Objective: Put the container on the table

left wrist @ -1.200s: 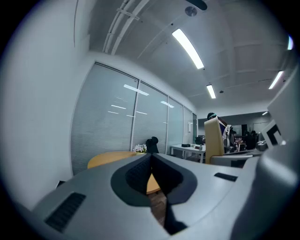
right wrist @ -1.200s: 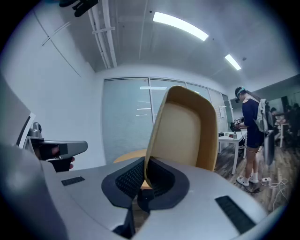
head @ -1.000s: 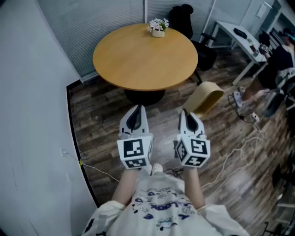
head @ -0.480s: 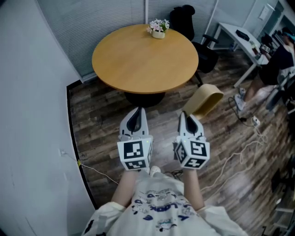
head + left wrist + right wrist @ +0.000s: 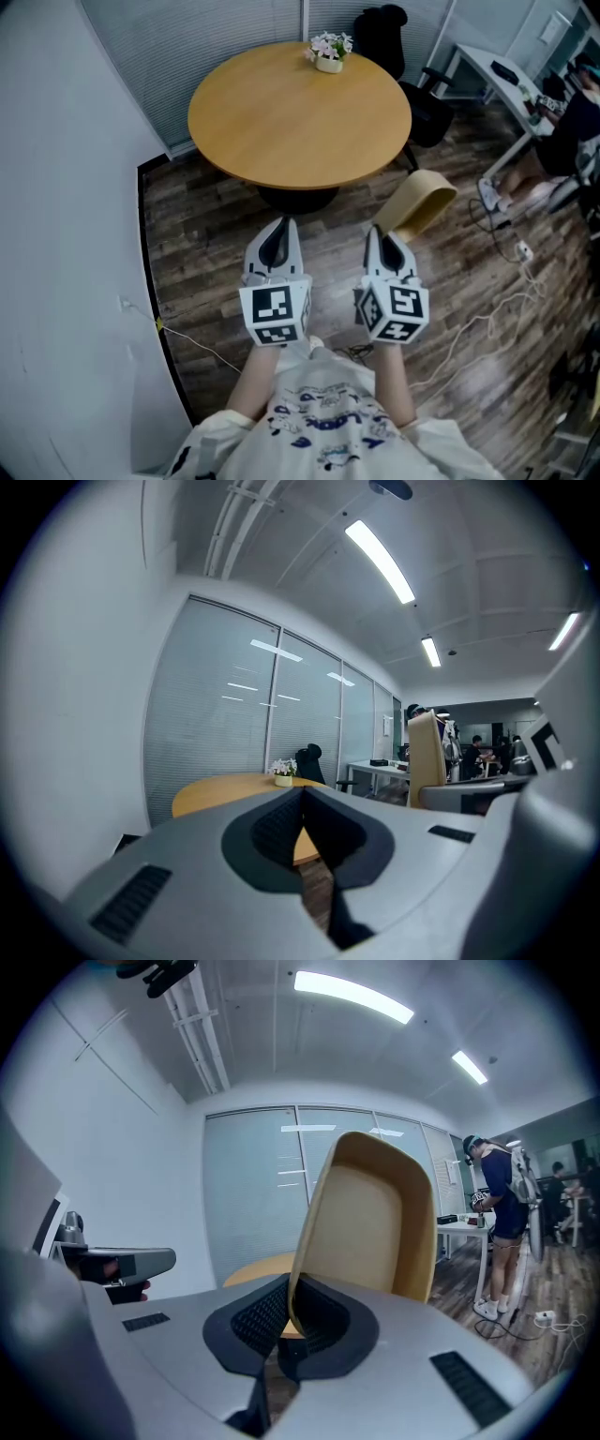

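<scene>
Over wood floor (image 5: 211,230), right gripper (image 5: 379,232) grips empty container (image 5: 422,199).

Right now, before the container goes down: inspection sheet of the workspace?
Surface: round wooden table, one item at its far edge.
Job's things: tan container, not on the table, held tilted over the floor.
Clutter: small flower pot on the table.
Grippers: left gripper shut, nothing between its jaws; right gripper shut on the container's rim.
Cables: white cables loose on the floor at right; thin cable by the left wall.
Surroundings: black chair behind the table, white desk at right, a person standing near it.
</scene>
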A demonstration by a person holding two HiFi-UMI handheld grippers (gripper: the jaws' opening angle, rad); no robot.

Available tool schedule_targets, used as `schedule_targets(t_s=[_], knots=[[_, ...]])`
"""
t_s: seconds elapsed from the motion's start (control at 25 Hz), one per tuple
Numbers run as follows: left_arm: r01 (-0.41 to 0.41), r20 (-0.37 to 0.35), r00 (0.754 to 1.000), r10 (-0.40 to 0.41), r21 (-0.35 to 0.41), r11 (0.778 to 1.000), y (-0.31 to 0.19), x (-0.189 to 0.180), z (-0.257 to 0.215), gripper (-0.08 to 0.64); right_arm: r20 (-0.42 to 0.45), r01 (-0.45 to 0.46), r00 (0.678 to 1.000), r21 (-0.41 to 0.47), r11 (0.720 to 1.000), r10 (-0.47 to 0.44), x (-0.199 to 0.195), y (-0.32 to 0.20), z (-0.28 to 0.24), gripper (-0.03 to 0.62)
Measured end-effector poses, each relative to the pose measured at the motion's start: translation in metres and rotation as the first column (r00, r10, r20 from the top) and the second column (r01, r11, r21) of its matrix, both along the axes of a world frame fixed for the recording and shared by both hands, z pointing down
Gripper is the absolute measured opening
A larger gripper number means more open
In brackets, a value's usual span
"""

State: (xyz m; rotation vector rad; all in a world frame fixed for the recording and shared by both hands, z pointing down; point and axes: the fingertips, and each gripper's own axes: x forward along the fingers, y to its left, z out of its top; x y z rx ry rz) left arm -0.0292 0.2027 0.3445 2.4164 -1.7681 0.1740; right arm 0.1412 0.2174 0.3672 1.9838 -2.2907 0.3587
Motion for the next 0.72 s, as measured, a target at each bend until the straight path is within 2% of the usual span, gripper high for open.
schedule_targets(t_s=[0.28,0.72], knots=[[-0.002,-0.003,1.000,0.002,-0.009,1.000,-0.040,0.002,0.007,0.003,0.001,-0.010,1.000,-0.008,1.000,0.010,0.005,-0.039,0.006,0.011],[-0.027,-0.020,0.999,0.027,-0.008,1.000,-0.141,0.007,0.010,0.003,-0.014,-0.027,1.000,-0.002,1.000,0.027,0.007,-0.137,0.005,0.011]])
